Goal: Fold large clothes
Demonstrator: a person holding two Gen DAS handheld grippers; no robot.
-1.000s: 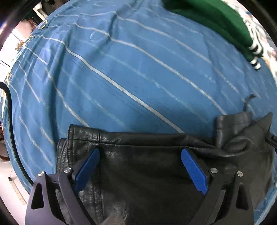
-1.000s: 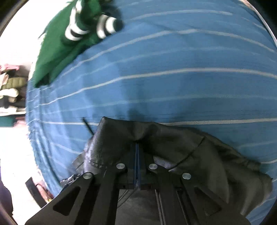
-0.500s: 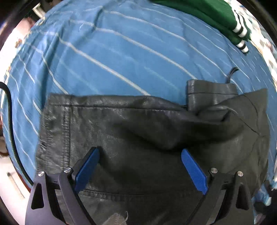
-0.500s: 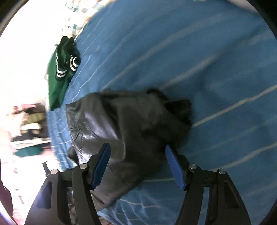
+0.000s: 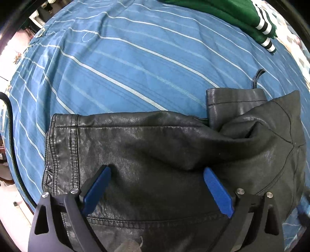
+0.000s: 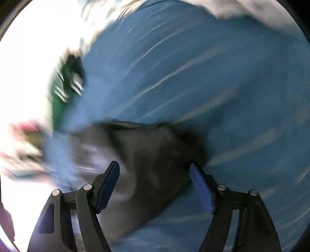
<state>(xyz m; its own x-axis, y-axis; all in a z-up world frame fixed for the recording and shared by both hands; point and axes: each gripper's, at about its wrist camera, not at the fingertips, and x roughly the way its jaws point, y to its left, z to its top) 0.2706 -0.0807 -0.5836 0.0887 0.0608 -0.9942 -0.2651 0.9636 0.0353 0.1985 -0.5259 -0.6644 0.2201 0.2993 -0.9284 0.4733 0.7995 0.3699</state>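
A black leather jacket [image 5: 155, 147] lies folded on a blue striped bedsheet [image 5: 124, 58], with a sleeve cuff [image 5: 234, 98] sticking out at its upper right. My left gripper [image 5: 157, 180] is open and empty just above the jacket's near part. The right wrist view is blurred by motion; the jacket [image 6: 151, 155] shows there as a dark heap. My right gripper [image 6: 155, 174] is open and empty above it, clear of the leather.
A folded green garment with black and white striped cuffs [image 5: 242, 17] lies at the far right of the bed; it also shows in the right wrist view [image 6: 65, 91]. A black cable [image 5: 9, 124] runs along the bed's left edge.
My right gripper has opened, let go of the jacket and swung up and away. My left gripper has drawn back, so more of the jacket shows.
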